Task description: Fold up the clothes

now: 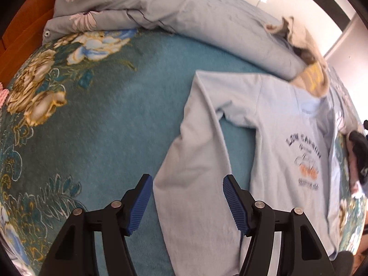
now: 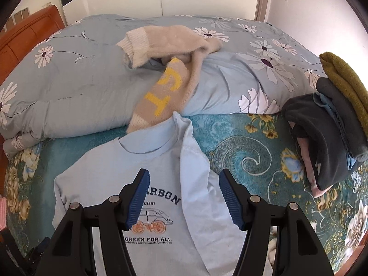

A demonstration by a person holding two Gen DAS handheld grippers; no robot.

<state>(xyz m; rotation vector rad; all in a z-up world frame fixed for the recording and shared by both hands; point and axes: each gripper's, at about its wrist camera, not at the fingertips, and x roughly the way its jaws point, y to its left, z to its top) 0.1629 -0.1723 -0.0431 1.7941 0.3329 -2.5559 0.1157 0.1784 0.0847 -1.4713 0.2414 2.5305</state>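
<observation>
A light blue long-sleeved shirt (image 1: pixel 271 142) with a printed front lies flat on the teal floral bedspread (image 1: pixel 110 119). Its left sleeve (image 1: pixel 195 184) runs down under my left gripper (image 1: pixel 187 203), which hovers open above it with nothing between the blue pads. In the right wrist view the same shirt (image 2: pixel 110 184) shows its print, and its right sleeve (image 2: pixel 202 197) is folded across the body. My right gripper (image 2: pixel 182 201) stands open over that folded sleeve, holding nothing.
A rolled pale blue floral duvet (image 2: pixel 69 87) lies behind the shirt, with a beige sweater (image 2: pixel 165 73) draped over it and touching the collar. A stack of dark, blue and olive folded clothes (image 2: pixel 331 124) sits at the right. An orange wooden headboard (image 2: pixel 27 36) stands at the far left.
</observation>
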